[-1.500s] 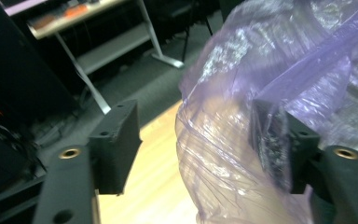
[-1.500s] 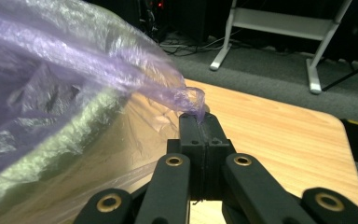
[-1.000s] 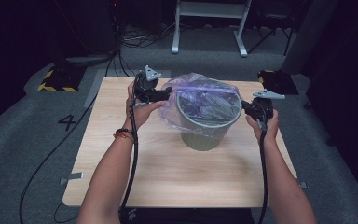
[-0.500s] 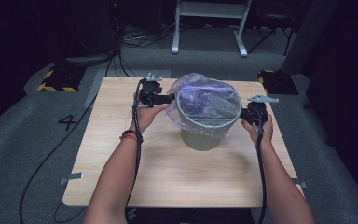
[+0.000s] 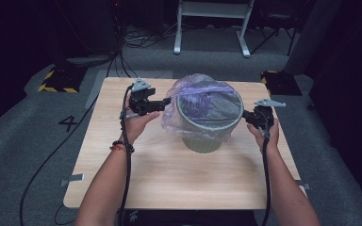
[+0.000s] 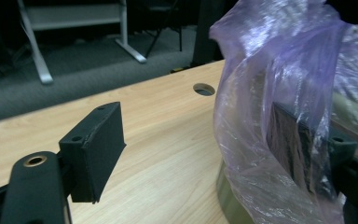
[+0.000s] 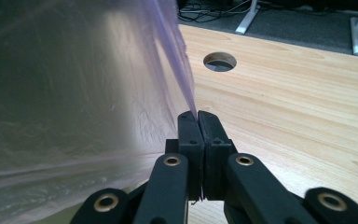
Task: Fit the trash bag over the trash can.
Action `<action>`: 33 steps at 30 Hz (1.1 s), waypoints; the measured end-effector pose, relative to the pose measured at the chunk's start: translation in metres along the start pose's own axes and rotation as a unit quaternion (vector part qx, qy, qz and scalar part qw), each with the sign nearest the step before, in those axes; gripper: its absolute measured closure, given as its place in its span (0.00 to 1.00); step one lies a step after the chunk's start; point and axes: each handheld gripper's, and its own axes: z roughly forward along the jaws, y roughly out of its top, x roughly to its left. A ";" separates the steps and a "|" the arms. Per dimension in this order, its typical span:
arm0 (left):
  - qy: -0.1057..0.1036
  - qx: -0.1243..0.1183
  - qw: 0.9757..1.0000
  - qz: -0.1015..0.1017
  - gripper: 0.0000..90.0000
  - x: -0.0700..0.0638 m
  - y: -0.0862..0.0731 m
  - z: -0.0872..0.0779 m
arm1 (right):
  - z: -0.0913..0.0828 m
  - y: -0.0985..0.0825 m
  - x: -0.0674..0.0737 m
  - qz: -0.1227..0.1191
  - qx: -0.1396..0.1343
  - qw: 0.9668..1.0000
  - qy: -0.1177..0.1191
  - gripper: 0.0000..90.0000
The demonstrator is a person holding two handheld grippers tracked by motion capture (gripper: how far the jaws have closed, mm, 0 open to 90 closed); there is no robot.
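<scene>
A grey-green bin (image 5: 201, 141) stands mid-table with a thin purple bag (image 5: 207, 101) draped over its rim. My left gripper (image 5: 166, 100) is at the bin's left side, open. Its jaws have just been opening. In the left gripper view (image 6: 196, 144) one jaw stands free over the table and the other sits under a loose fold of the bag (image 6: 270, 70), with the film hanging slack between them. My right gripper (image 5: 246, 116) is at the bin's right side. In the right gripper view (image 7: 197, 116) it is shut on a thin edge of the bag (image 7: 74, 93).
The wooden table (image 5: 146, 174) has a round cable hole (image 7: 220, 61) beyond the bin. Grey carpet surrounds it, with a white frame (image 5: 212, 23) and cables at the back. Cables trail from both grippers along the person's forearms.
The left hand has sunk a little beside the bin's left side, toward the person. The right hand and its grip on the bag have stayed where they were.
</scene>
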 end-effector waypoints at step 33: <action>0.019 0.035 0.986 0.163 0.82 -0.022 0.040 -0.009 | -0.054 0.045 0.002 -0.080 -0.109 0.990 0.035 0.45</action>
